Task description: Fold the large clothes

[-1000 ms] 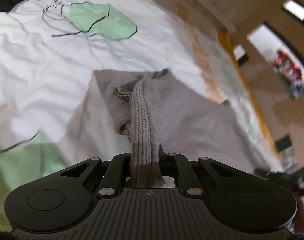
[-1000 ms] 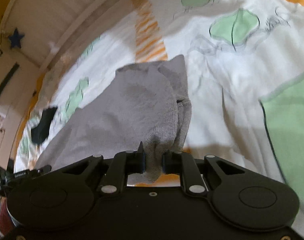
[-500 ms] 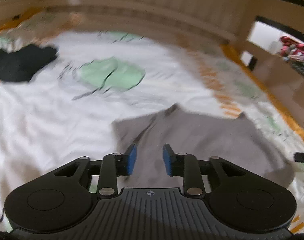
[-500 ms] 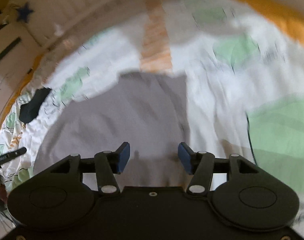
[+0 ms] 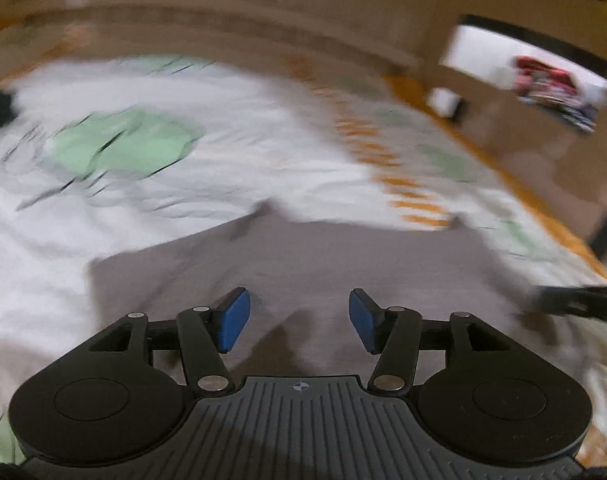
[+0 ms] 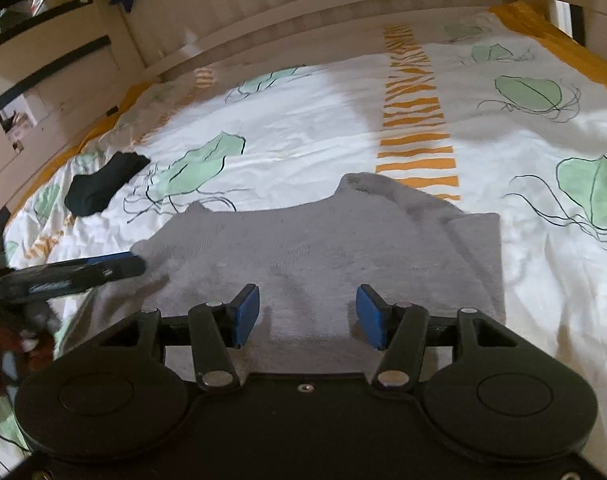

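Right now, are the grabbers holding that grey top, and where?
Nothing is held. Both the left hand-held gripper and the right hand-held gripper have just opened; the grey garment lies loose on the bed.

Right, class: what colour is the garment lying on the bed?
Plain grey: the garment shows best in the right wrist view, where it is sharp.

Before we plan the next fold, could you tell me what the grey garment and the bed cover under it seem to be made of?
Grey garment: apparently a soft matte knit, perhaps jersey or fleece; the surface looks slightly fuzzy and drapes limply without sheen. Bed cover: likely thin woven cotton, matte, printed with green and orange shapes; it shows fine sharp creases.
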A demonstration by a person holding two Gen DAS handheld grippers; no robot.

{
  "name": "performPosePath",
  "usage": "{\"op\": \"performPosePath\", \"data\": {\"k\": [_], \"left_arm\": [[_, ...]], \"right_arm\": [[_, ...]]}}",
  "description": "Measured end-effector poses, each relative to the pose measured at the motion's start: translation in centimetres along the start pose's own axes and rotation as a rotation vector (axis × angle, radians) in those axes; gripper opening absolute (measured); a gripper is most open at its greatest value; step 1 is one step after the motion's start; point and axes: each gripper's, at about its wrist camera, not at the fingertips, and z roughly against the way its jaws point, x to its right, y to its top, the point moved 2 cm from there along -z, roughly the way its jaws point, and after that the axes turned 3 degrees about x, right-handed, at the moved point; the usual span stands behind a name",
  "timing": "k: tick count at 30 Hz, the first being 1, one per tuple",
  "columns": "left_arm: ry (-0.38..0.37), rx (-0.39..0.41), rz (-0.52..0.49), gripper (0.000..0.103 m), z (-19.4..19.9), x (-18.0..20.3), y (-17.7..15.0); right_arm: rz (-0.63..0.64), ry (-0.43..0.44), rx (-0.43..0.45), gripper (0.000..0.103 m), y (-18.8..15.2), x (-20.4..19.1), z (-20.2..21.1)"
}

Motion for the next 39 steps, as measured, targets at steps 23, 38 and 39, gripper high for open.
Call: {"op": "performPosePath", "data": {"k": [23, 38, 39], "left_arm": [[0.029, -0.034, 0.115, 0.062, -1.6, -2.1, -0.1], [0.047, -0.043, 0.091, 0.066, -1.7, -1.5, 0.0], [0.048, -0.043, 0.094, 0.067, -1.8, -1.5, 0.0]], "right_arm": [[0.127, -0.128, 0.009, 0.059, 1.7, 1.9, -9.5], [0.059, -0.195, 0.035, 0.071, 0.0, 4.5, -6.8], [0.065, -0.2, 0.034, 0.071, 0.1, 4.4, -6.8]]}}
